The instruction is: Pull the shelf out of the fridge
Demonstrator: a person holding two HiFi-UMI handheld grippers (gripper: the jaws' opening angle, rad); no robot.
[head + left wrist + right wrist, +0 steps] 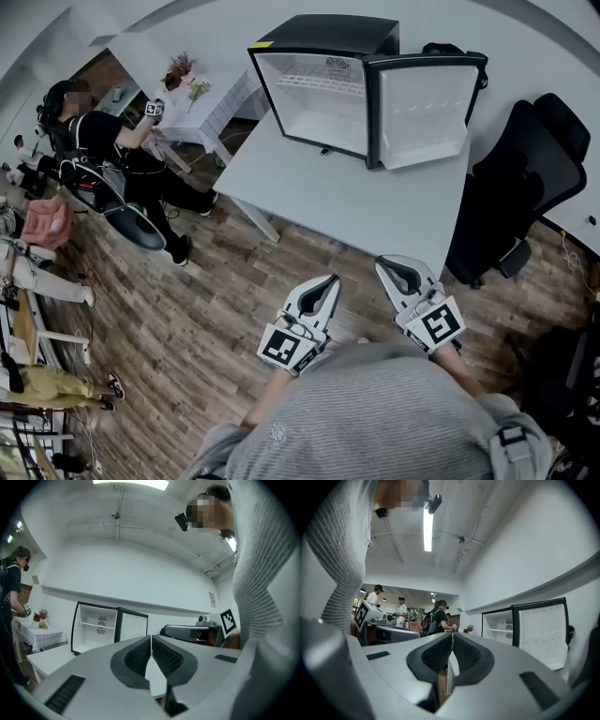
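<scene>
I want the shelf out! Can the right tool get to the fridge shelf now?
Probably, though not from here. The fridge door stands open and nothing on the table blocks the shelf. But the right tool is shut and held back at the table's near edge.

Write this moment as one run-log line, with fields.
fridge: door open | shelf: inside | left gripper: shut, empty | right gripper: shut, empty | both: away from fridge

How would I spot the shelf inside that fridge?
Start at the white rectangular table; at its far end stands a small black fridge with its door swung open. Inside its white interior, the thin white wire shelf crosses the upper part from wall to wall, the only flat rack there.
</scene>
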